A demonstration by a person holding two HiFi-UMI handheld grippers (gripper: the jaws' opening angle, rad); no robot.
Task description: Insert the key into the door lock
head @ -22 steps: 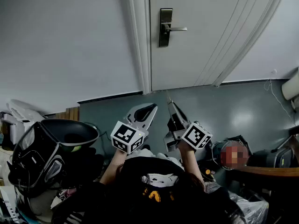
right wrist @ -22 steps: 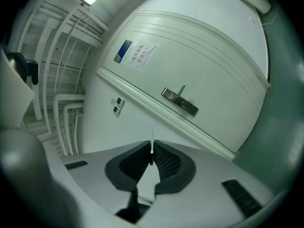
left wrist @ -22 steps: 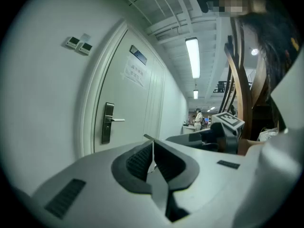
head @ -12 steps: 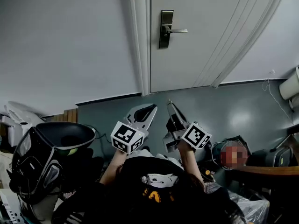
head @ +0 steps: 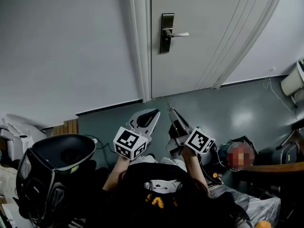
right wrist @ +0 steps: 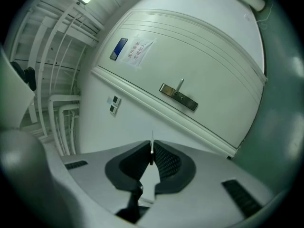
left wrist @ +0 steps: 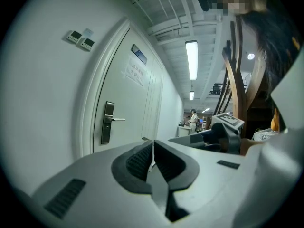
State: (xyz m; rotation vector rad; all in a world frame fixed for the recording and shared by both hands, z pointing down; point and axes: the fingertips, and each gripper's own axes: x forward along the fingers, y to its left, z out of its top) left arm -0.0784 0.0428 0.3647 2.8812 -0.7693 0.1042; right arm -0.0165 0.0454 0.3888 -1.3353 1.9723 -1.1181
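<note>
Head view is shifting a bit versus 0.9 s ago: the door lock plate (head: 166,32) is sitting slightly lower in frame and the black bin (head: 57,160) is sliding down-left. Both grippers are staying at about the same spot.

Progress: I'm judging this as early approach. The right gripper (right wrist: 152,150) is clamping narrow on the key (right wrist: 152,139), which is showing edge-on with its blade sticking out past the jaw tips. Nothing is inserted yet. What's left is closing the gap, lining up and pushing in.

The left gripper (left wrist: 152,144) is riding alongside with its jaws pressed together, and I'm not seeing anything in them.

The lock plate is sitting well apart from the key, ahead of it and above on the door (head: 213,42), just under the lever handle (head: 178,33). I'm not making out the keyhole from this range.
</note>
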